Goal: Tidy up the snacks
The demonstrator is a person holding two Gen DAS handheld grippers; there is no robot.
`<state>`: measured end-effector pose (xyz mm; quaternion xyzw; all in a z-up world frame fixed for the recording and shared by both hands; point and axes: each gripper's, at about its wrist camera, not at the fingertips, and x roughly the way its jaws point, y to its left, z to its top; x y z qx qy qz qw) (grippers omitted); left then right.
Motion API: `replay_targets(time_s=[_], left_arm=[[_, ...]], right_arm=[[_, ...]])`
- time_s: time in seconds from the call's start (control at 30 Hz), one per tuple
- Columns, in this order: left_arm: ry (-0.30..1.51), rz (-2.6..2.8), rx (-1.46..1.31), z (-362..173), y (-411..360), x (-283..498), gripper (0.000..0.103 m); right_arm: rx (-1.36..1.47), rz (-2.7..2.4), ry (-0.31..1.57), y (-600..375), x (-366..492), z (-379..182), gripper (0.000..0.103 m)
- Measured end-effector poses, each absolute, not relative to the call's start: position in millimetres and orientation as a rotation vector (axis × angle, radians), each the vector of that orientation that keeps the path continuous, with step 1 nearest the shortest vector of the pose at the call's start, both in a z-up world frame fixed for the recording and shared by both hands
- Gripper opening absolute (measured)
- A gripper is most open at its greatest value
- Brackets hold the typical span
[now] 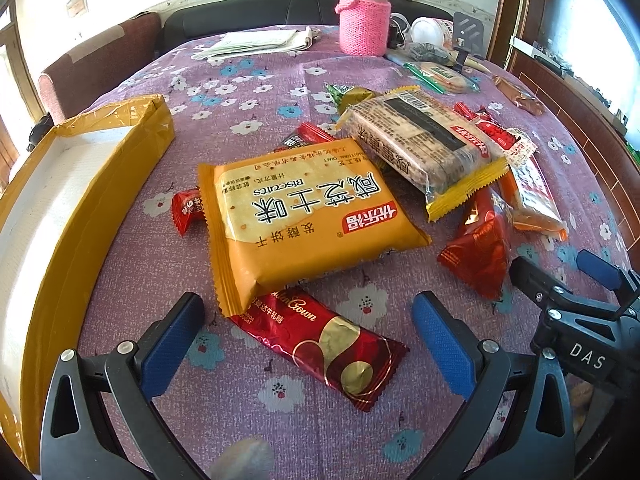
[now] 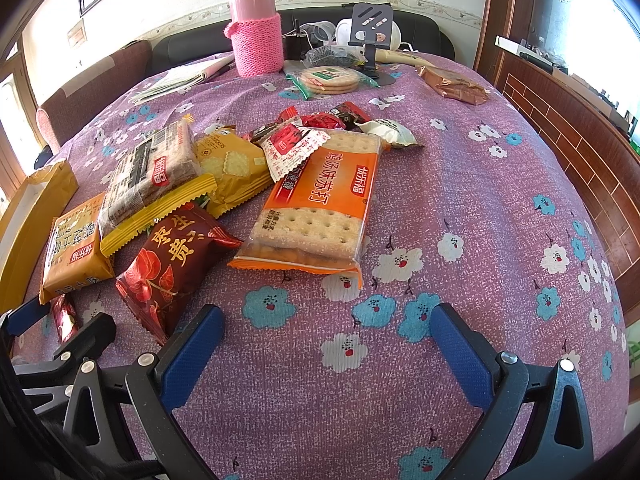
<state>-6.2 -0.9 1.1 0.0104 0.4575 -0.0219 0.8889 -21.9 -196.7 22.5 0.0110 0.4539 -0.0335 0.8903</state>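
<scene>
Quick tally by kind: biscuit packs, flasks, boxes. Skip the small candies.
Biscuit packs: 5
Flask: 1
Box: 1
Total: 7
Far brown pack: contents unclear, not counted.

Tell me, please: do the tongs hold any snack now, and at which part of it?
Nothing is held. The left tongs are open above the red nougat bar, not gripping it. The right tongs are open over bare tablecloth.
</scene>
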Motion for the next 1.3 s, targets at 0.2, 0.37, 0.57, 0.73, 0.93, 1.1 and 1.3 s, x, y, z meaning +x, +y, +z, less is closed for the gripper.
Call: replay_targets(time_s=[0.2, 0.37, 0.57, 0.73, 0.93, 1.1, 1.3], left_arm=[[0.949, -0.041, 0.019, 2, 0, -7, 0.103], [0.969, -0.021, 0.009, 3, 0, -7, 0.103], [0.988, -0.053, 0.029, 3, -1, -11, 0.103], [0.984, -0.073, 0.04, 3, -2, -16, 0.103], [0.991, -0.084, 0.047, 4, -4, -23, 0.103], [0.999, -0.097, 0.052, 4, -4, -25, 0.103], [1.017, -0.134, 0.069, 5, -4, -27, 0.103]], right_arm=[[0.023, -0.07, 0.942, -197, -22, 22, 0.103], [0.023, -0.07, 0.942, -196, -22, 22, 0.103], [0.022, -0.07, 0.942, -196, -22, 22, 0.103], [0.023, -0.07, 0.942, -196, -22, 22, 0.103], [0.022, -0.07, 0.943, -196, -22, 22, 0.103], [0.022, -0.07, 0.942, -197, -22, 22, 0.103], [0.023, -0.069, 0.942, -197, -22, 22, 0.103]])
